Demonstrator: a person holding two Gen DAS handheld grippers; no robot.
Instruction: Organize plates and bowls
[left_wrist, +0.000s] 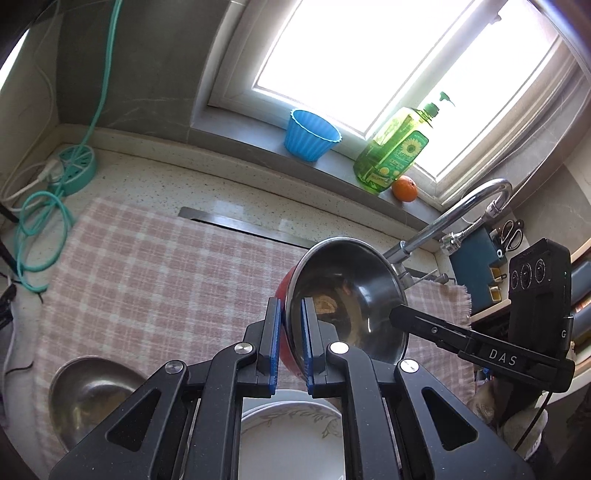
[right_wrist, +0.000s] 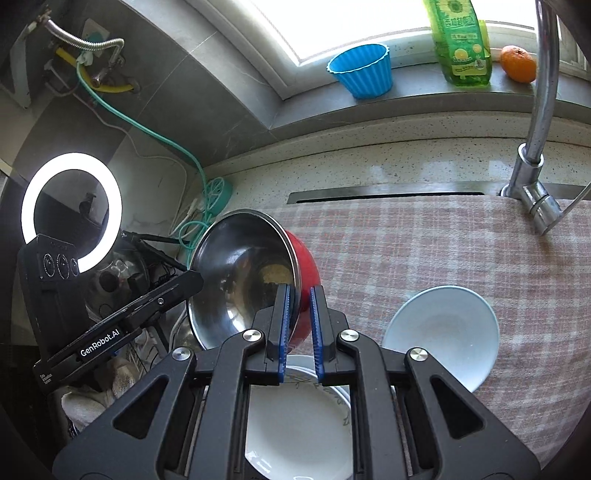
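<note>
A bowl (left_wrist: 351, 295), steel inside and red outside, hangs tilted above the pink checked cloth (left_wrist: 147, 277). Both grippers hold it by the rim. My left gripper (left_wrist: 290, 302) is shut on its near edge, one blue pad inside and one on the red wall. My right gripper (right_wrist: 299, 290) is shut on the same bowl (right_wrist: 240, 280) from the opposite side. Each gripper shows in the other view: the right gripper (left_wrist: 397, 312) and the left gripper (right_wrist: 195, 278). Below lie a white patterned plate (right_wrist: 295, 424), a pale blue bowl (right_wrist: 443, 332) and a second steel bowl (left_wrist: 88, 395).
A chrome faucet (right_wrist: 532, 162) rises at the cloth's far right. On the window sill stand a blue ribbed cup (right_wrist: 364, 70), a green detergent bottle (right_wrist: 461, 48) and an orange (right_wrist: 519, 62). A teal power strip (left_wrist: 75, 168) with cables lies far left, near a lit ring light (right_wrist: 70, 214).
</note>
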